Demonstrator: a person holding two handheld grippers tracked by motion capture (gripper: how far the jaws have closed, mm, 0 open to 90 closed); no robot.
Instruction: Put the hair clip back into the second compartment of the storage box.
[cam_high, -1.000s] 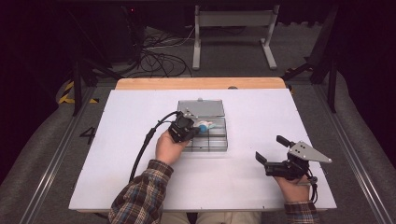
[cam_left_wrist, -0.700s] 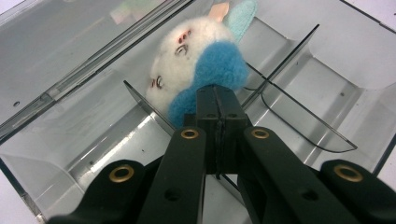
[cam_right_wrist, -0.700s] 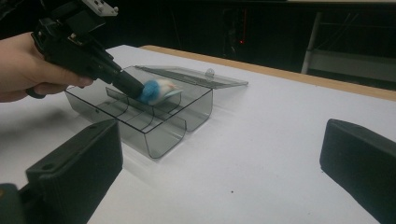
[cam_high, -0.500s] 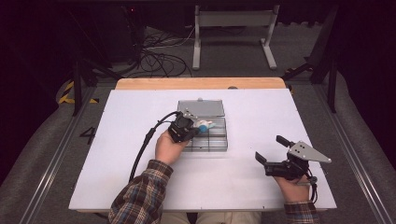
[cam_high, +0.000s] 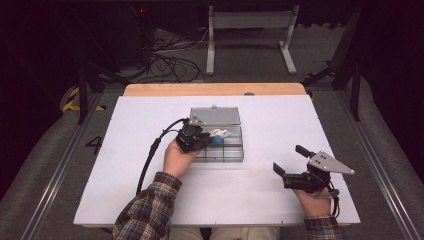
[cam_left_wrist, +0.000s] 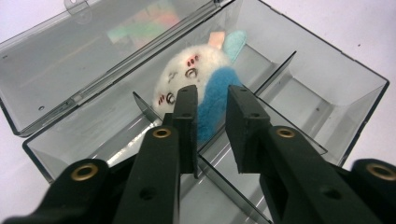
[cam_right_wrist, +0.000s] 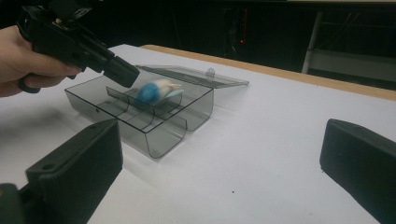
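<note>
On the white table (cam_high: 150, 125) stood one clear grey plastic box (cam_high: 225, 150) with thin divider walls (cam_left_wrist: 212, 170) inside, and its flat lid (cam_high: 215, 116) lay open behind it. At the far edge of the table ran a wooden strip (cam_high: 215, 89), and behind it were black cables (cam_high: 170, 65) on the floor and a grey metal stand (cam_high: 250, 30). One small plush toy (cam_left_wrist: 201, 88) lay in a middle compartment of the box; it was soft and fuzzy, white and blue, with a pale blue ear. The left gripper (cam_left_wrist: 210, 112) hung over the box, its two black jaws a little apart on either side of the toy's blue part, and I could not tell if they pressed it. The right gripper (cam_high: 292, 165) was near the right edge of the table, well apart from the box, with jaws wide open and nothing between them.
</note>
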